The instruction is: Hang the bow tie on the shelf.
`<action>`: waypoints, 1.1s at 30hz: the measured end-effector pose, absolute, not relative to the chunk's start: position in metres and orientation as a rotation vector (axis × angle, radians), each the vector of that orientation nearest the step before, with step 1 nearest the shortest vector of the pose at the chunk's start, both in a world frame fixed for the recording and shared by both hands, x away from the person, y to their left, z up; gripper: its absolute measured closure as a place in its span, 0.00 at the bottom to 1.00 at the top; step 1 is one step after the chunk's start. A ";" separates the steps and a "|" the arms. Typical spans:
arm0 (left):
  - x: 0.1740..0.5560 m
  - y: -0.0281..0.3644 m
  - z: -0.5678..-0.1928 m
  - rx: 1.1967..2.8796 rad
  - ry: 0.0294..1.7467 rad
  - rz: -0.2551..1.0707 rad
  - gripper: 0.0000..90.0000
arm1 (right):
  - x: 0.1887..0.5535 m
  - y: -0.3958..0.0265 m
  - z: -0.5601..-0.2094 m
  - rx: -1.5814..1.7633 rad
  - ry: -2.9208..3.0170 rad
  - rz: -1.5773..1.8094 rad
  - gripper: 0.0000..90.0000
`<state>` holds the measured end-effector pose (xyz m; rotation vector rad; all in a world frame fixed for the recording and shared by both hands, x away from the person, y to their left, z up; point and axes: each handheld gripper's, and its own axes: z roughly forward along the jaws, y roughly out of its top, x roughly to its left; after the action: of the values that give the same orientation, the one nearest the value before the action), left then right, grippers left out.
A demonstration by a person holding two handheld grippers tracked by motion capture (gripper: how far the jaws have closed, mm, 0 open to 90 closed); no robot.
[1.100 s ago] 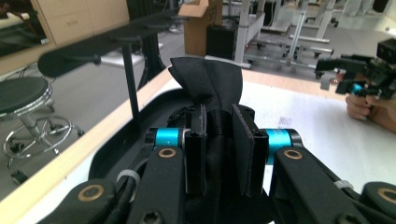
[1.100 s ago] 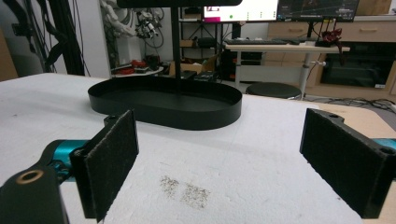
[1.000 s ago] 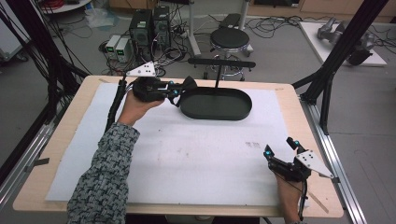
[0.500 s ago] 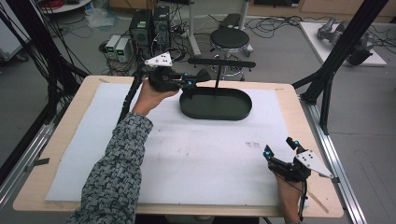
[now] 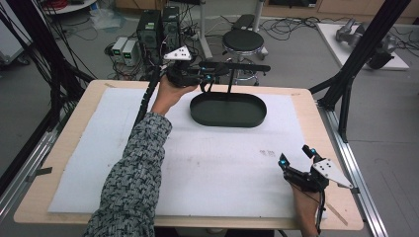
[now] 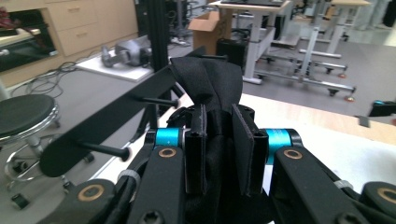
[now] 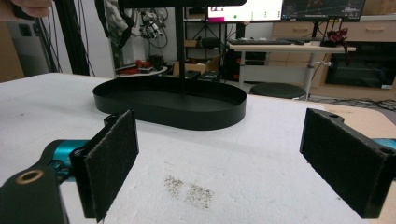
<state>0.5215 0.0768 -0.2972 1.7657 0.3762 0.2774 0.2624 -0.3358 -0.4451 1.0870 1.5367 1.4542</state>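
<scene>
Your left gripper [image 5: 210, 79] is raised over the far edge of the bench [image 5: 64, 143], left of centre, level with the crossbar [image 5: 247, 67] of the black stand. Its jaws are clamped narrow on a folded piece of black cloth [image 6: 212, 88], which sticks up between the pads [image 6: 245, 154] in the left gripper view. There the cloth sits just beside the crossbar [image 6: 107, 126] and close to its pegs [image 6: 156, 100]; contact cannot be confirmed. The stand's oval tray [image 5: 228, 109] rests on the white mat [image 5: 197, 168] near the far edge, centre. Your right gripper [image 5: 296, 160] is low at the near right corner of the bench, well apart from the tray, jaws spread wide with bare mat between the pads [image 7: 114, 158].
</scene>
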 end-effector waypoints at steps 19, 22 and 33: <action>0.541 0.093 -0.299 1.765 0.512 0.362 0.84 | 0.263 -0.336 -0.445 1.085 1.537 1.459 0.12; 0.542 0.097 -0.301 1.772 0.533 0.373 0.84 | 0.263 -0.336 -0.445 1.085 1.538 1.457 0.12; 0.543 0.115 -0.315 1.768 0.577 0.377 0.83 | 0.263 -0.336 -0.445 1.088 1.535 1.455 0.12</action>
<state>0.5431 0.1147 -0.3149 1.7682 0.5768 0.3769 0.2625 -0.3359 -0.4452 1.0877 1.5353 1.4555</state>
